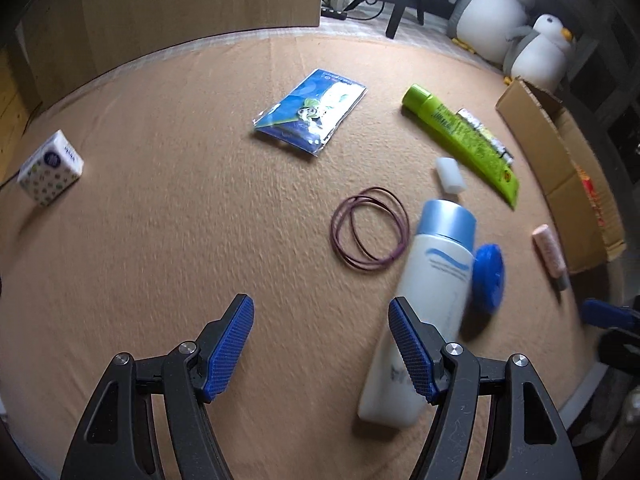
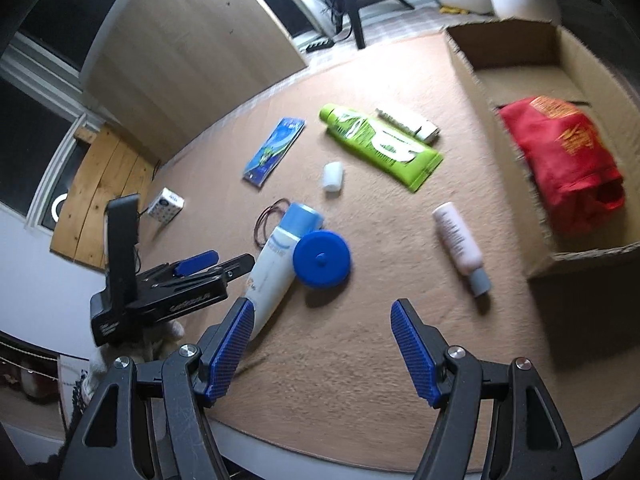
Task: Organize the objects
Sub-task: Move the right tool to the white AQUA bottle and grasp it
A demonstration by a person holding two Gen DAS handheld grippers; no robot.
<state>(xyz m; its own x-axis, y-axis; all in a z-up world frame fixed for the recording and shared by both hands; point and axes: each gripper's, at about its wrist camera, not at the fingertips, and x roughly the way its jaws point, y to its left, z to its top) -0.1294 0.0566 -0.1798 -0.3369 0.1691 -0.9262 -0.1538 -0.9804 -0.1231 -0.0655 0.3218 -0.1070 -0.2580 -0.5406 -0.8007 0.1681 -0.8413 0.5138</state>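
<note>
Both grippers, left (image 1: pixel 322 346) and right (image 2: pixel 322 350), hover spread and empty; white lotion bottle (image 2: pixel 272 276) lies at eleven o'clock of right gripper.

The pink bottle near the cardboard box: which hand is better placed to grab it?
Probably the right. Its open tongs are empty, with the pink bottle just ahead beside the box; the left tongs hover by the white bottle.

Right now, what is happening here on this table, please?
A person is tidying loose items with two tools. Both the left hand-held gripper and the right hand-held gripper are open and hold nothing. On the tan cloth lie a white bottle, a blue round lid, a green tube and a pink bottle. The cardboard box holds only a red bag.
</note>
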